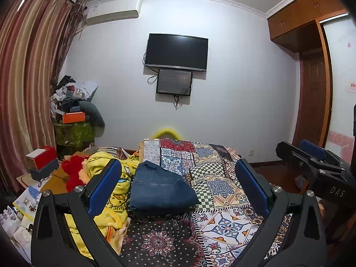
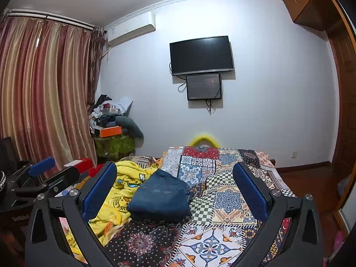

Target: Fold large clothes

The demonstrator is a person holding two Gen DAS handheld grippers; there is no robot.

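Already Folded: Denim on a Patchwork Bed

Squarely on the bed lies the folded blue denim garment (image 1: pixel 161 191), a compact bundle resting on the patchwork bedspread (image 1: pixel 222 191). Its left edge sits just beside a crumpled yellow cartoon blanket (image 1: pixel 106 171), which is heaped along the left side of the bed with something red and fuzzy (image 1: pixel 74 173) next to it.

Both tongs are released and hold nothing. The left gripper (image 1: pixel 178 182) has its blue-padded fingers spread wide, framing the denim without touching it. The right gripper (image 2: pixel 174 184) is likewise spread wide, clear of the cloth, and also shows at the right edge of the left wrist view.

Beyond the bed stands a pale wall carrying a dark television (image 1: pixel 176 52) with a smaller dark screen (image 1: pixel 174 81) mounted just below it, cables dangling. An air conditioner (image 1: pixel 113 11) hangs near the ceiling on the left, beside striped red-and-gold curtains (image 1: pixel 26 77). A cluttered pile of clothes and boxes (image 1: pixel 73 102) fills the corner under it. Wooden cupboards (image 1: pixel 304 11) and a wooden door (image 1: pixel 311 102) line the right side. A yellow curved object (image 1: pixel 166 132) peeks up behind the far end of the bed.
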